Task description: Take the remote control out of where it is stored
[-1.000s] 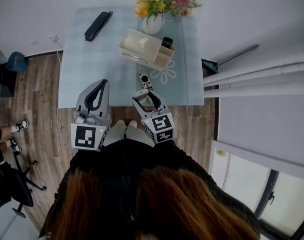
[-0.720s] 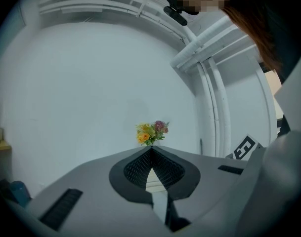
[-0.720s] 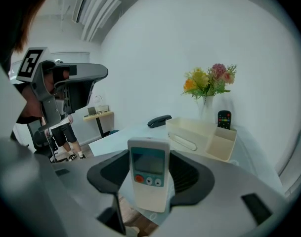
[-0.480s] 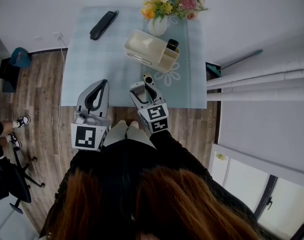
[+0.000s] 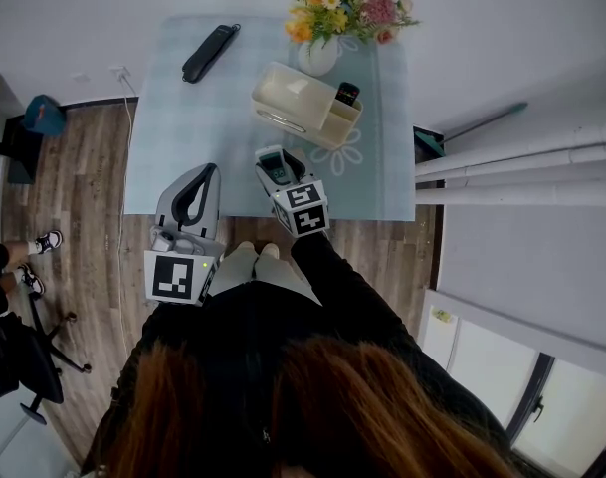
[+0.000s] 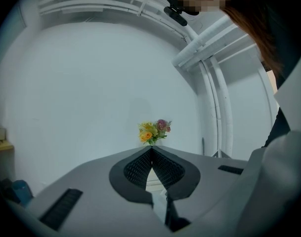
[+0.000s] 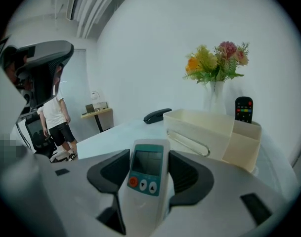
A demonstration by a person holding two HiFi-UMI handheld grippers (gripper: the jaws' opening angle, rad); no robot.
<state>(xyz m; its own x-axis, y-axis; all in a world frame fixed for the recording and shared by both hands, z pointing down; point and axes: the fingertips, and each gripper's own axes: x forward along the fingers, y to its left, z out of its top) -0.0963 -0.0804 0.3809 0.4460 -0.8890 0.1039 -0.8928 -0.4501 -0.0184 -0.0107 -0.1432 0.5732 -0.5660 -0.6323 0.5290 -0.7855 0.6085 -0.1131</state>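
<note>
My right gripper (image 5: 276, 164) is shut on a white remote control (image 5: 277, 172) with a small screen, just above the near part of the table. In the right gripper view the white remote control (image 7: 147, 174) sits between the jaws, screen up. A black remote (image 5: 347, 93) stands upright in the end compartment of a cream organizer (image 5: 295, 101); the right gripper view shows the black remote (image 7: 243, 109) and organizer (image 7: 205, 131) ahead to the right. My left gripper (image 5: 205, 173) is shut and empty at the table's near edge, its jaws (image 6: 151, 150) pressed together.
A light blue table (image 5: 183, 132) carries a black handset (image 5: 210, 53) at the far left and a vase of flowers (image 5: 342, 8) behind the organizer. A person (image 7: 58, 120) stands off to the left by a chair. White pipes (image 5: 521, 162) run along the right.
The right gripper has moved forward and a little left over the table, and the white remote now sits deeper between its jaws. The left gripper has barely moved.
</note>
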